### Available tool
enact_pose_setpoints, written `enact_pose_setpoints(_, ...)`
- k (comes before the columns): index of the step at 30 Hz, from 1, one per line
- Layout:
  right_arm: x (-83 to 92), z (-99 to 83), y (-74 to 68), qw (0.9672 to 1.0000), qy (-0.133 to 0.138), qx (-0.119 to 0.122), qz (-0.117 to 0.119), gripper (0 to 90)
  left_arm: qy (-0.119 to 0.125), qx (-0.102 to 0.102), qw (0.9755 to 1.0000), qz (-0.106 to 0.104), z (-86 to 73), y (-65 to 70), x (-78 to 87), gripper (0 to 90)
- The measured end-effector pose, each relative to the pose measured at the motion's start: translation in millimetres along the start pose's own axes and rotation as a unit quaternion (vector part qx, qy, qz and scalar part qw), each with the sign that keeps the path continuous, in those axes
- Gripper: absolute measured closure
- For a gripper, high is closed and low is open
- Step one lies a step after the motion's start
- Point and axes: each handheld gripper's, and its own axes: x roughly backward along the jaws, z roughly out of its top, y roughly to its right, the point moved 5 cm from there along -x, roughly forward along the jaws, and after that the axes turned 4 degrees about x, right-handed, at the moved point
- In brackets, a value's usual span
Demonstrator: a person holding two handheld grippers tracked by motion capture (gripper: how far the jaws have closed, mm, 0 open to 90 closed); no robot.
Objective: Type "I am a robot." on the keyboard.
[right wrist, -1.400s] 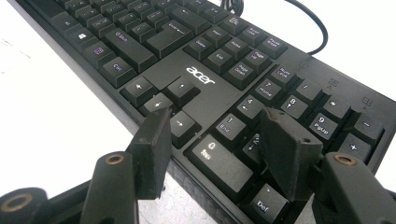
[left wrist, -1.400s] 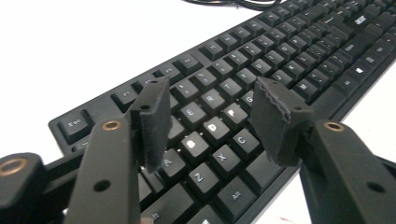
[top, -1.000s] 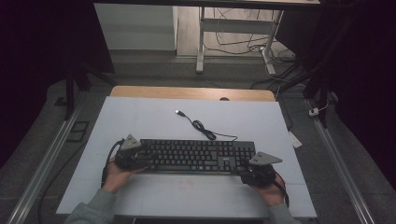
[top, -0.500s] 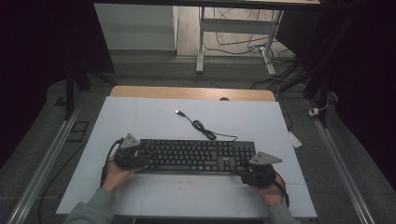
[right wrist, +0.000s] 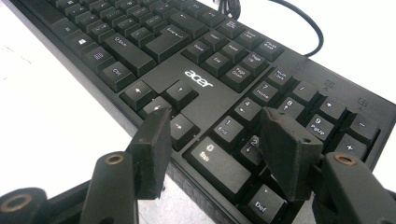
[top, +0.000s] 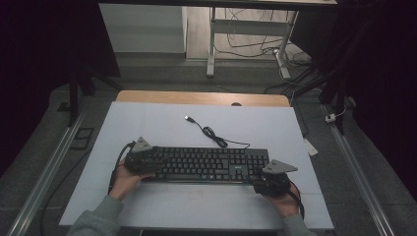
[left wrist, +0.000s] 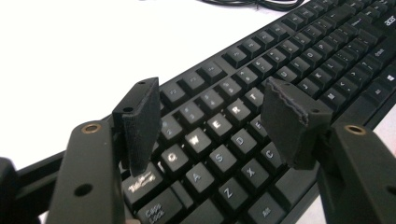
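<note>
I hold my 2 claws, the left claw (top: pixel 147 164) and the right claw (top: pixel 265 183), open over the ends of the keyboard (top: pixel 206 164), because I prepare to take it from the table (top: pixel 147 123).

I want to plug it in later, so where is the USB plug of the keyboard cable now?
In the high view the USB plug lies loose on the white table, behind the keyboard, left of centre.

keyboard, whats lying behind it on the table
Behind the keyboard its own black cable runs in a loose coil across the table to an unplugged USB plug. Where the cable joins the keyboard's back edge cannot be seen.
</note>
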Motion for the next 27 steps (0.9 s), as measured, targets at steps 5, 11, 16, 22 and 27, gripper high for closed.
enact_pose_setpoints(5,0.0,0.1,0.5,1.0,0.0,0.002,-0.001,44.1,-0.012,-0.013,0.9998,-0.007,10.4,2.9,-6.1,38.2)
enact_pose_setpoints(11,0.2,0.2,1.3,1.0,0.001,0.003,-0.004,44.1,-0.048,-0.037,0.9978,-0.028,22.8,8.5,-16.5,47.8)
enact_pose_setpoints(16,0.6,-0.3,1.5,1.0,0.0,0.003,-0.004,44.1,-0.065,-0.043,0.9965,-0.03,21.4,9.5,-24.4,60.2)
enact_pose_setpoints(22,1.4,0.1,2.0,0.9999,0.001,0.006,-0.009,44.3,-0.078,-0.049,0.9952,-0.031,18.2,10.3,-27.8,82.4)
enact_pose_setpoints(27,1.5,-0.2,1.9,0.9999,0.0,0.006,-0.011,44.2,-0.097,-0.066,0.9926,-0.033,14.1,13.8,-31.3,89.1)
